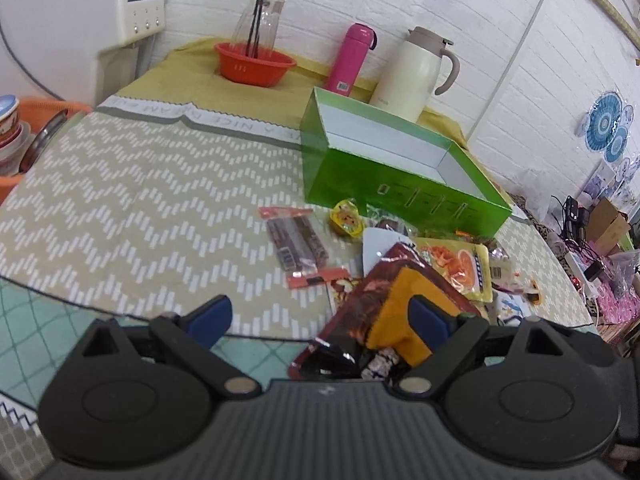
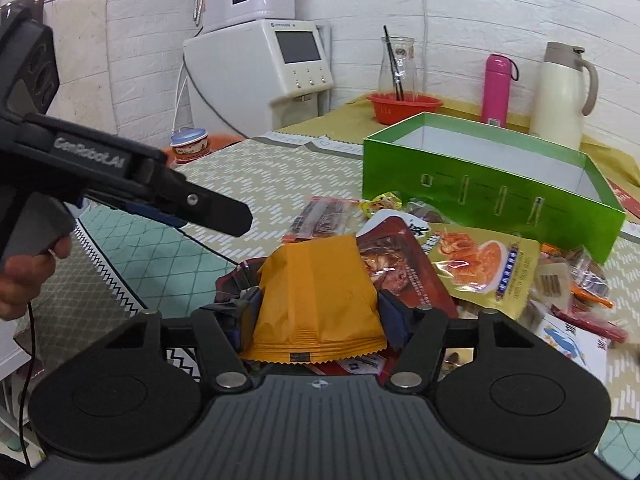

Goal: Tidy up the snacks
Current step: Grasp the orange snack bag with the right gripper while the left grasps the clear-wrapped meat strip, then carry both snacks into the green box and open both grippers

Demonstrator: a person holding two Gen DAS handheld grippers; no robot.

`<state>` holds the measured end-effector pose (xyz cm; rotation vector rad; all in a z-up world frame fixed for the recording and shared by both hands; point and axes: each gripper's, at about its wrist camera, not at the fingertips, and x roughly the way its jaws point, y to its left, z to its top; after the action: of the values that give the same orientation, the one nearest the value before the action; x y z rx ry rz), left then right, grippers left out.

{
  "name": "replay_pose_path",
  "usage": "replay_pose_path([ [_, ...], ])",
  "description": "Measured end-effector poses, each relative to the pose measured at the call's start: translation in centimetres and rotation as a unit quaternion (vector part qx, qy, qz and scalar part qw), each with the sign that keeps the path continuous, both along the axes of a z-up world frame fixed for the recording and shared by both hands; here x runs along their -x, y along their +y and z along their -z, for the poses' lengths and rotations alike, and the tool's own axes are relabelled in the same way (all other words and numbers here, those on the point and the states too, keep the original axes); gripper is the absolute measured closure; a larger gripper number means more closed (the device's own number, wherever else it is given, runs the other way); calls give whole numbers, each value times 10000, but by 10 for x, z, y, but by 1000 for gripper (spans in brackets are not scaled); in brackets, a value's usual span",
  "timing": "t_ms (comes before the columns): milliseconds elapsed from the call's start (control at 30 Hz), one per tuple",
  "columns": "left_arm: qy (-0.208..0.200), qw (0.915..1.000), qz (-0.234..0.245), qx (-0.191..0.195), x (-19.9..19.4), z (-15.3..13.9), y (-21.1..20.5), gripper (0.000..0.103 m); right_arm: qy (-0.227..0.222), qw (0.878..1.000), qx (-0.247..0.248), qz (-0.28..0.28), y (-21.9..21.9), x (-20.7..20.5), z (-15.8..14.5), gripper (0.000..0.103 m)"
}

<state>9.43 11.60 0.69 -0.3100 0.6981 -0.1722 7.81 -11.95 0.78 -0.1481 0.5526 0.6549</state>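
A pile of snack packets lies on the zigzag tablecloth in front of an open green box [image 1: 400, 188] [image 2: 480, 196], whose white inside shows no contents. An orange packet [image 2: 316, 292] [image 1: 394, 304] rests on a dark red bag [image 2: 400, 264] [image 1: 372, 288]. My right gripper [image 2: 318, 314] is open around the orange packet, with its blue pads close to the packet's two sides. A yellow pouch [image 2: 480, 264] [image 1: 460, 264] and a clear packet of dark sticks [image 1: 296, 244] [image 2: 324, 216] lie nearby. My left gripper [image 1: 320, 312] [image 2: 216, 216] hovers open left of the pile, holding nothing.
Behind the box stand a cream thermos jug [image 1: 412, 76], a pink bottle [image 1: 350, 56] and a red bowl [image 1: 254, 64] with a glass carafe. A white dispenser [image 2: 260, 72] stands at the table's far left. An orange basket [image 1: 24, 140] holds bowls. A hand [image 2: 24, 276] grips the left tool.
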Motion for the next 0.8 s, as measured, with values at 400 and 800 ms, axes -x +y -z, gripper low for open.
replay_pose_path([
  [400, 492, 9899, -134, -1322, -97, 28, -32, 48, 89, 9988, -2, 487, -25, 8, 2, 10],
  [800, 458, 9891, 119, -1396, -81, 20, -30, 68, 88, 9990, 76, 421, -19, 5, 6, 19],
])
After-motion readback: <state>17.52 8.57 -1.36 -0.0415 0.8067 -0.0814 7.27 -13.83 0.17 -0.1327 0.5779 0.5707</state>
